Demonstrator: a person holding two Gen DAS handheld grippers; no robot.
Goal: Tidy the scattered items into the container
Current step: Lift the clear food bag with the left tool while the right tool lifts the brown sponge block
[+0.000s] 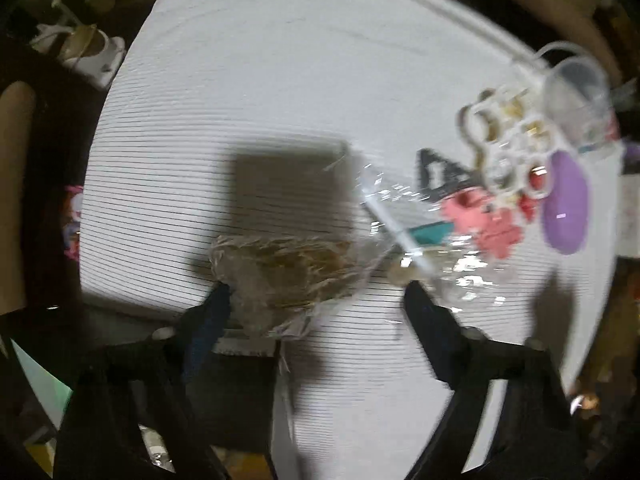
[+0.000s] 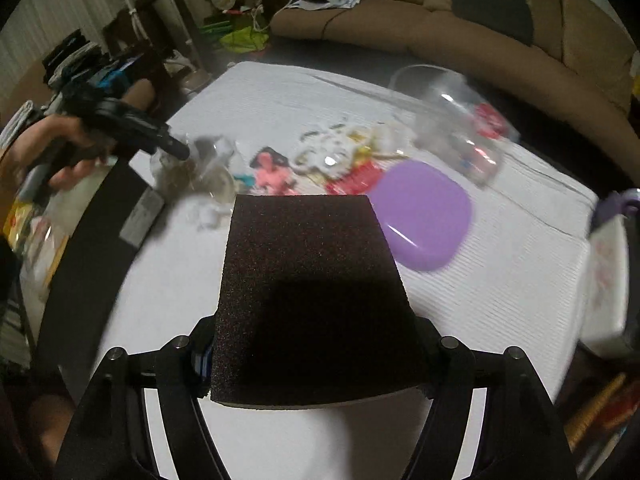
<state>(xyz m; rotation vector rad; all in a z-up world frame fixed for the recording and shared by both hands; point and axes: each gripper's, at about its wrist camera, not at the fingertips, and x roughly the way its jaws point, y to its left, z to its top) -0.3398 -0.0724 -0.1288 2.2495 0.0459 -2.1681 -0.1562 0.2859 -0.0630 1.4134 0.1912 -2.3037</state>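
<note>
My left gripper [image 1: 316, 292] is open, its fingers either side of a clear plastic bag of brown strands [image 1: 280, 272] on the white table; it also shows in the right wrist view [image 2: 176, 148]. My right gripper [image 2: 316, 328] is shut on a black foam block [image 2: 312, 300], held above the table. A clear plastic container [image 2: 460, 128] lies tilted at the far right, with its purple lid [image 2: 420, 216] beside it. Scattered between are a white flower-shaped tray [image 2: 328, 152], pink pieces [image 2: 272, 176] and red pieces [image 2: 356, 180].
The white ribbed table cover [image 2: 500, 280] ends at a dark edge strip [image 2: 80, 264] on the left. A white box [image 2: 604, 288] stands at the right edge. A brown sofa [image 2: 480, 32] curves behind. Clutter sits on the floor at the far left.
</note>
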